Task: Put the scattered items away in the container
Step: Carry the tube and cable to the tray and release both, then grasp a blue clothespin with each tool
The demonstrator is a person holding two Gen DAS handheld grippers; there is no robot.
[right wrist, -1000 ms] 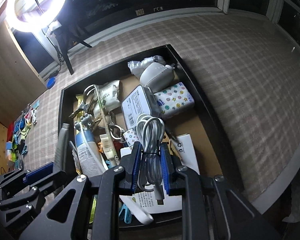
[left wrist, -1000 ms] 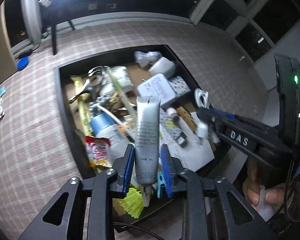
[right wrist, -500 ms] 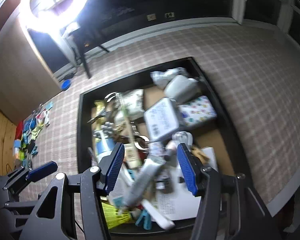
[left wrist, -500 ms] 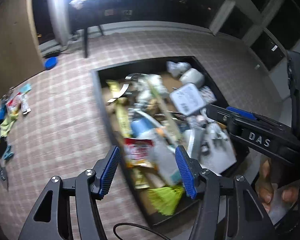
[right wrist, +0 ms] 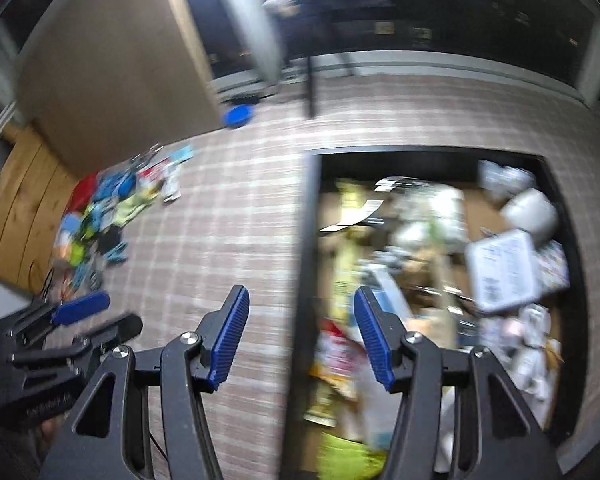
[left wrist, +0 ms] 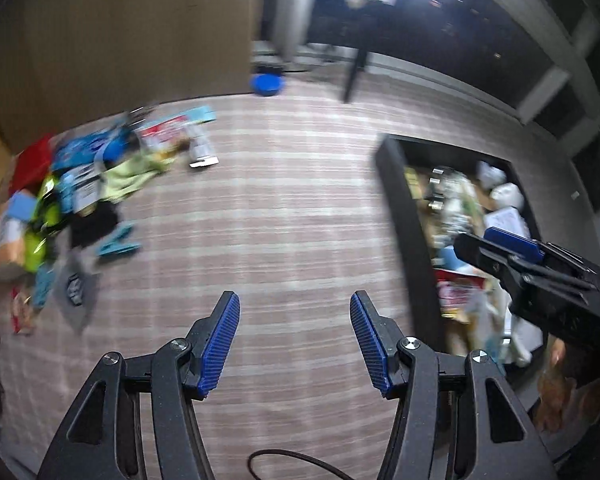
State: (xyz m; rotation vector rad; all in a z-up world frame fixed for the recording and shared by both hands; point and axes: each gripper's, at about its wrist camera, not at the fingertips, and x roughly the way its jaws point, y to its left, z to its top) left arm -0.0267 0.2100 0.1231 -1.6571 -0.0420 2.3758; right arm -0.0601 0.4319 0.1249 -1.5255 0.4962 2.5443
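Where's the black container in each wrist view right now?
Left wrist: container at right edge, behind the right gripper.
Right wrist: container fills the right half, its left wall between the open fingers.
Shared landmark: blue dish on the floor.

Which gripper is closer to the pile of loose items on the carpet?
Left. The left gripper hangs over bare carpet beside the pile; the right gripper sits over the container's edge, farther off.

Right gripper [right wrist: 298, 334] jaws had just opened, nothing between them, straddling the bin [right wrist: 308, 240] left wall. Bin packed with clutter. Loose pile [right wrist: 100, 216] far left on the checked floor [right wrist: 228, 232]; left gripper [right wrist: 100, 316] lower-left.
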